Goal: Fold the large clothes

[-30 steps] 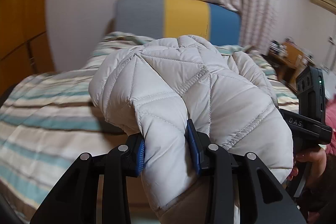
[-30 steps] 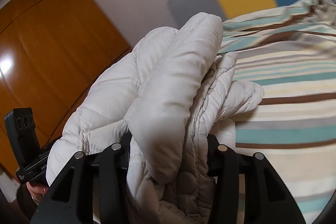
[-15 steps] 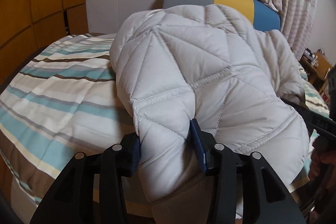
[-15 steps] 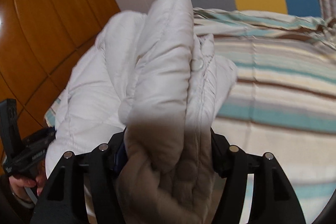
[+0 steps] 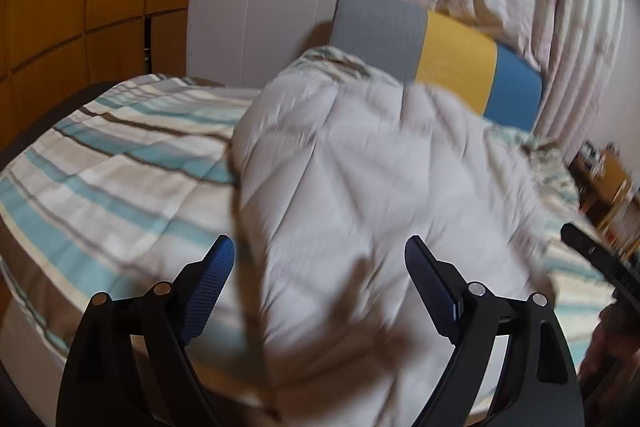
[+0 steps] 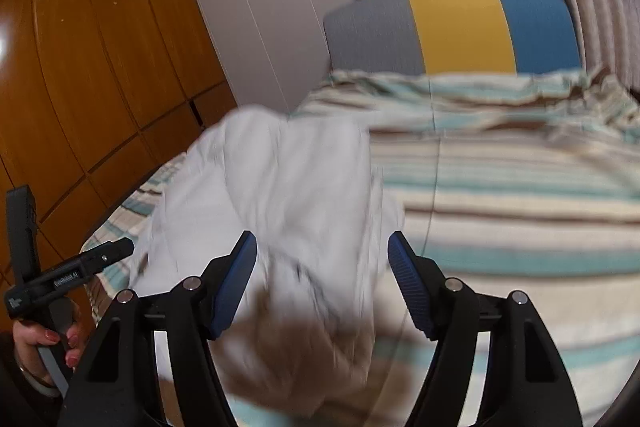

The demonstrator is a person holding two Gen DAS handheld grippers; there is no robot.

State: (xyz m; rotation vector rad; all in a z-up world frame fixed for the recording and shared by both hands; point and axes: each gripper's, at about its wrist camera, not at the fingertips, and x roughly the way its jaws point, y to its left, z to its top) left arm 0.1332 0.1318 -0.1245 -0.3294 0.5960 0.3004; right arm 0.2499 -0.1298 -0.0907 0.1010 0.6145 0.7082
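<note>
lying puffy on striped bedding, quilted white jacket; both hand-held gripper jaws opening, pads off it.

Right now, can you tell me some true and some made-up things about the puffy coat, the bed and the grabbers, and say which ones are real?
1. The white coat lies on a striped blanket. True.
2. The left gripper is clamped tight on the coat. False: its jaws are opening and the pads stand clear of the fabric.
3. The headboard has grey, yellow and blue panels. True.
4. The right gripper squeezes a pillow. False: its jaws are opening over the coat, and its pads press on nothing.
5. The wardrobe doors are painted green. False: they are orange-brown wood.
</note>
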